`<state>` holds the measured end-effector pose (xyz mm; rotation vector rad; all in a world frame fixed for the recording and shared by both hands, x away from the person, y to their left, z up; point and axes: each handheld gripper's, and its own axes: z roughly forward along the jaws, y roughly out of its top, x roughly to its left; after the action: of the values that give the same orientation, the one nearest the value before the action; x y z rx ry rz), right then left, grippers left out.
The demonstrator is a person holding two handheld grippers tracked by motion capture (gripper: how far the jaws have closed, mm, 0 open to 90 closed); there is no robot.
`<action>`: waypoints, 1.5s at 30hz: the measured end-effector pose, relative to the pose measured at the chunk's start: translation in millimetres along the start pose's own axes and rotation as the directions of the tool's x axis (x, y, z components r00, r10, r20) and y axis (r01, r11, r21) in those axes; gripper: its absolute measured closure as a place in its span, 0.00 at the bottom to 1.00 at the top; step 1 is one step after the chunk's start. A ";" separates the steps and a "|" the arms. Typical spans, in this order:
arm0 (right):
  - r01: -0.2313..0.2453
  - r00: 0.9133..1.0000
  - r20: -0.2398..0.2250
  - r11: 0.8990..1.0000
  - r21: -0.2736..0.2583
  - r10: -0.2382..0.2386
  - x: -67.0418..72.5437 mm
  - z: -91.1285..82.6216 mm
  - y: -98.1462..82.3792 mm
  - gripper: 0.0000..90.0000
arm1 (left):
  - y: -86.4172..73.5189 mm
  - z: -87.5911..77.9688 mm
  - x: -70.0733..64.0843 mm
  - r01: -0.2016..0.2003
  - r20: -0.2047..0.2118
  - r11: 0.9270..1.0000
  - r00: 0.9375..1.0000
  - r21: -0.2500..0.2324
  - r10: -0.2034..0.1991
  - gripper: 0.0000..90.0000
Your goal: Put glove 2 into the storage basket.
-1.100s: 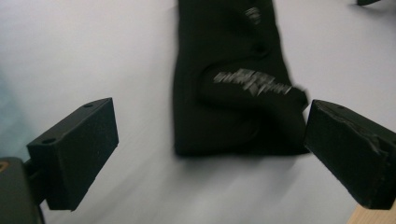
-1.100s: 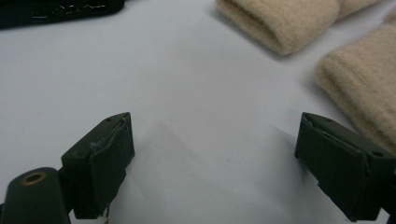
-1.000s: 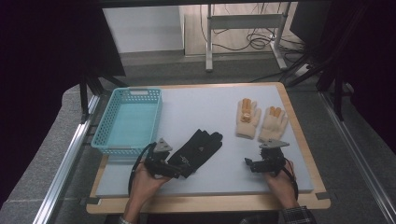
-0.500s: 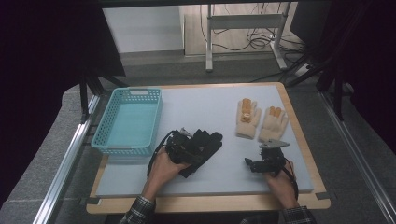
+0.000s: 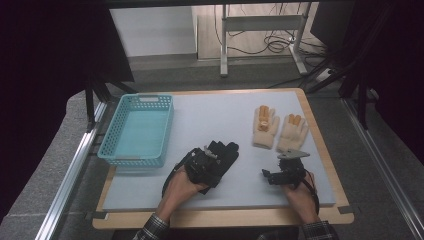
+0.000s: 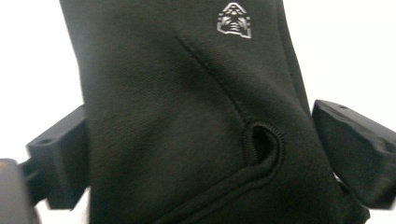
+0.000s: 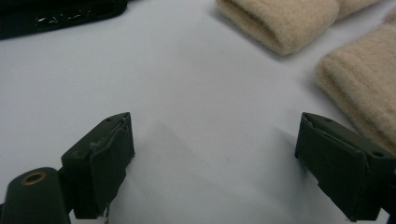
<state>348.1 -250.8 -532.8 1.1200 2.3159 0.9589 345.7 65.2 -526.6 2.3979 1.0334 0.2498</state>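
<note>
Left tool moved onto black glove, seemingly straddling it

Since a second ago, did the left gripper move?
Yes. In the high view the left gripper slid away from the blue basket, toward the right gripper, onto the black gloves.

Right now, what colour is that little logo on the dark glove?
Silvery white, on the black glove; the left gripper view shows the logo best.

A black glove with a small silver logo lay on the pale blue-grey table. Right of it were two cream gloves with orange fingertips; left, a turquoise lattice basket.
</note>
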 end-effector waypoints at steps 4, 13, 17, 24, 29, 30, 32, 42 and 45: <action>0.000 1.000 0.000 1.000 0.000 0.000 0.1 0.0 0.0 0.13 | 0.8 -6.0 6.1 0.024 -0.015 1.000 1.000 -0.005 -0.024 0.28; 0.000 1.000 0.000 1.000 -0.001 0.000 0.1 0.0 0.0 0.12 | -1.8 -14.3 19.4 0.040 -0.021 0.997 0.999 -0.071 -0.041 0.68; 0.000 1.000 0.001 1.000 -0.001 0.000 0.1 0.1 -0.1 0.12 | 5.7 -23.5 25.9 0.050 -0.029 0.994 0.998 -0.100 -0.053 0.69; 0.000 1.000 0.001 1.000 -0.001 0.000 0.0 0.0 -0.1 0.13 | 27.0 -55.1 37.6 0.074 -0.078 0.987 0.993 -0.145 -0.086 0.69; -0.001 1.000 0.000 1.000 0.000 0.001 0.1 -0.1 -0.1 0.13 | 37.5 -71.8 52.9 0.107 -0.118 0.982 0.985 -0.154 -0.125 0.69; -0.001 1.000 0.001 1.000 0.000 0.001 0.1 -0.1 -0.1 0.13 | 38.8 -75.5 58.8 0.117 -0.126 0.982 0.983 -0.151 -0.137 0.68; 0.000 1.000 0.000 1.000 0.000 0.000 0.0 -0.1 -0.1 0.12 | 39.6 -81.8 69.0 0.144 -0.140 0.977 0.976 -0.159 -0.166 0.68; 0.000 1.000 -0.001 1.000 -0.001 0.000 -0.1 -0.1 -0.1 0.13 | 31.5 -110.5 112.0 0.225 -0.214 0.955 0.940 -0.194 -0.265 0.68; 0.000 1.000 -0.001 1.000 -0.001 0.000 -0.1 -0.1 -0.1 0.12 | 24.6 -118.6 128.5 0.255 -0.244 0.946 0.922 -0.198 -0.299 0.68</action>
<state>348.1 -251.0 -532.8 1.1194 2.3157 0.9607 407.7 188.9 -417.0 2.0762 1.4048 0.5505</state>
